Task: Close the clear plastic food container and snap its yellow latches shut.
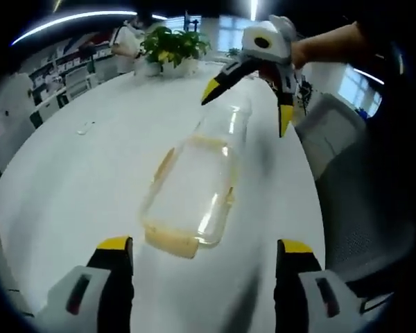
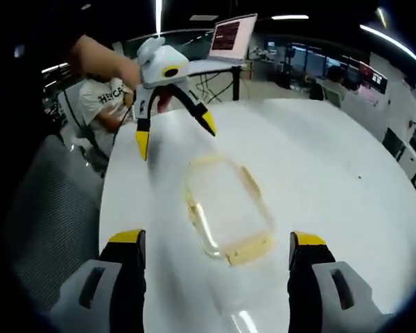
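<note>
Left jaws: the left gripper (image 1: 201,253) has its 2 yellow-tipped jaws wide apart, holding nothing; likely spread to straddle the container's near end.
Right jaws: the right gripper (image 2: 218,250) is also spread and empty, facing the left one from the opposite end.
Container: the clear plastic food container (image 1: 192,193) lies flat on the counter (image 1: 90,180), ahead of and between the left jaws; in the right gripper view it sits the same way, between the 2 grippers. Neither touches it.
Why so placed: my guess is 1 gripper at each end allows pressing the lid and latches from both sides.
Latches: yellow latches (image 1: 173,243) show at the near end and along the sides; whether they are snapped I cannot tell.
Lid: the clear plastic and blur hide whether it is seated.
Beyond: a potted plant (image 1: 172,47) past the far counter edge; a laptop (image 2: 232,35) on a further desk.
</note>
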